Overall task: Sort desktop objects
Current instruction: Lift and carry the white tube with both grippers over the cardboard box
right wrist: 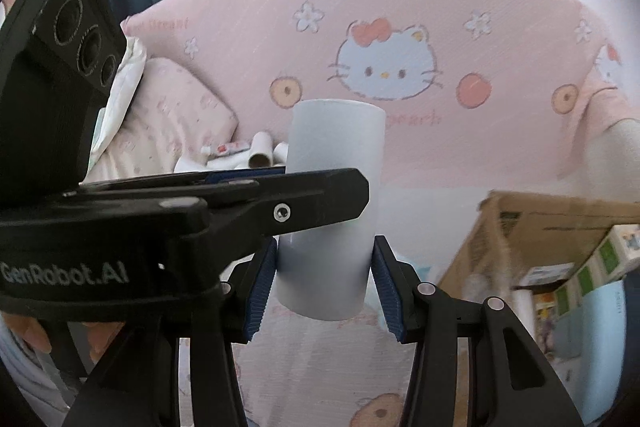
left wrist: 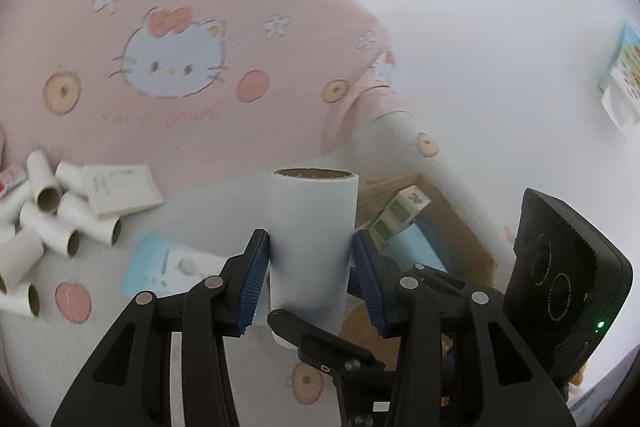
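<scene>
A white paper roll [left wrist: 314, 219] with a brown cardboard core stands upright in the air above the bedding. My left gripper [left wrist: 311, 253] is shut on its middle, blue pads pressed against both sides. My right gripper [right wrist: 325, 269] is shut on the lower part of the same roll [right wrist: 336, 147]. In the right wrist view, one black finger [right wrist: 312, 205] of the left gripper crosses in front of the roll. In the left wrist view, the right gripper's camera housing [left wrist: 560, 279] sits at the right, and a black finger [left wrist: 320, 339] of it lies below the roll.
A pile of empty cardboard tubes [left wrist: 48, 223] and a small white booklet [left wrist: 120, 191] lie at the left. An open cardboard box [left wrist: 460, 227] at the right holds green-and-white cartons [left wrist: 400, 213]. A pink cat-print cushion [left wrist: 172, 47] rises behind. A pale blue card [left wrist: 168, 263] lies under the gripper.
</scene>
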### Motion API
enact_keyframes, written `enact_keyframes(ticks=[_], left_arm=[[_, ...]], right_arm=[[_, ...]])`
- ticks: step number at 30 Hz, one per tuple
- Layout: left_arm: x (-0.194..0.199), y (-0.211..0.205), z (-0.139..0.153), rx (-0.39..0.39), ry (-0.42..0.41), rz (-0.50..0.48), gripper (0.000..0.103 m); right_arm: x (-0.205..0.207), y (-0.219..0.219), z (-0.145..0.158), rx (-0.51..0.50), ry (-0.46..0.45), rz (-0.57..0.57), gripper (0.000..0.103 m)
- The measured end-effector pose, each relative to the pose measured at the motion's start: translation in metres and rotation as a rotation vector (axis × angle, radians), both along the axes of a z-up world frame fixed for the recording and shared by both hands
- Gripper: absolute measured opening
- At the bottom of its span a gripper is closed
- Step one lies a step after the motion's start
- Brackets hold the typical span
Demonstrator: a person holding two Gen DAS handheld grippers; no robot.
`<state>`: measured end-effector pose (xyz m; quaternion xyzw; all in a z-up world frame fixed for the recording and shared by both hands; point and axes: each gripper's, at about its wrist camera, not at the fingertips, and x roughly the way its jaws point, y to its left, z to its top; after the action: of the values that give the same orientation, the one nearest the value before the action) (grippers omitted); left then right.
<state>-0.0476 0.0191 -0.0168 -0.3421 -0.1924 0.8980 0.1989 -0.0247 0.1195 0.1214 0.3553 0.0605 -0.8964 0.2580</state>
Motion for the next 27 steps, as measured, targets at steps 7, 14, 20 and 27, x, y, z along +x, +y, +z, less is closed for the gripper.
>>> enact_keyframes(ticks=[7,14,20,27], left_arm=[[-0.016,0.032,0.023,-0.032,0.037,-0.073,0.048],[-0.039,0.069,0.038,-0.058,0.060,-0.169,0.048],[-0.066,0.090,0.041,-0.071,0.042,-0.221,0.048],[-0.083,0.116,0.035,-0.116,0.012,-0.272,0.048]], right_arm=[[-0.003,0.027,0.023,0.029,0.039,-0.057,0.046],[-0.017,0.062,0.041,0.037,0.034,-0.142,0.046],[-0.031,0.088,0.047,0.030,0.010,-0.173,0.045],[-0.048,0.128,0.044,-0.087,-0.105,-0.204,0.045]])
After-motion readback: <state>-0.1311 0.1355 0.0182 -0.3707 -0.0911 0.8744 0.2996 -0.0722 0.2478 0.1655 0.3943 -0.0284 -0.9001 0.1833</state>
